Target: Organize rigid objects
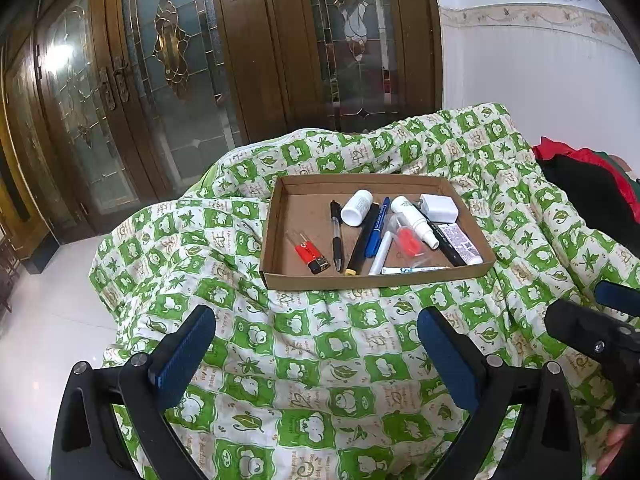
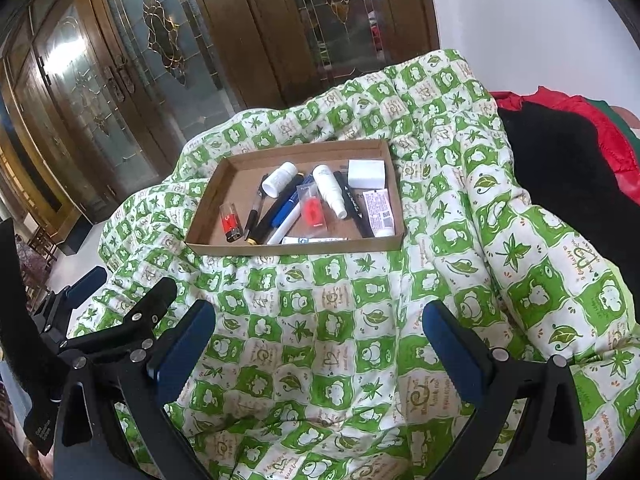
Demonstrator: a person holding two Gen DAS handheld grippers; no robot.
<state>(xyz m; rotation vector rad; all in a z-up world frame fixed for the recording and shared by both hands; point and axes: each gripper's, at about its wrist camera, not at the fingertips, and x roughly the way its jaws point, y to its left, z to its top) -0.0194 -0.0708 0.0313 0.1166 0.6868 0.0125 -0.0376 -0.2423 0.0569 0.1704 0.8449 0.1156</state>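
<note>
A shallow cardboard tray (image 1: 304, 208) (image 2: 236, 178) rests on a green and white quilt (image 1: 320, 360) (image 2: 320, 340). Inside lie a red lighter (image 1: 310, 256) (image 2: 231, 222), a black pen (image 1: 337, 236), a white bottle (image 1: 357, 207) (image 2: 280, 179), a blue marker (image 1: 377, 228), a white spray bottle (image 1: 414, 220) (image 2: 330, 190), a white charger block (image 1: 439, 208) (image 2: 366, 173), a red item in a clear packet (image 1: 408, 240) (image 2: 312, 210) and a tube (image 1: 460, 242) (image 2: 378, 212). My left gripper (image 1: 316, 344) and right gripper (image 2: 320, 344) hover open over the quilt, short of the tray, holding nothing.
Wooden doors with stained glass (image 1: 180, 60) stand behind the quilt. A white wall (image 1: 540, 72) is at the right. Red and black clothing (image 2: 560, 140) lies on the right side. White tiled floor (image 1: 48, 300) shows at the left.
</note>
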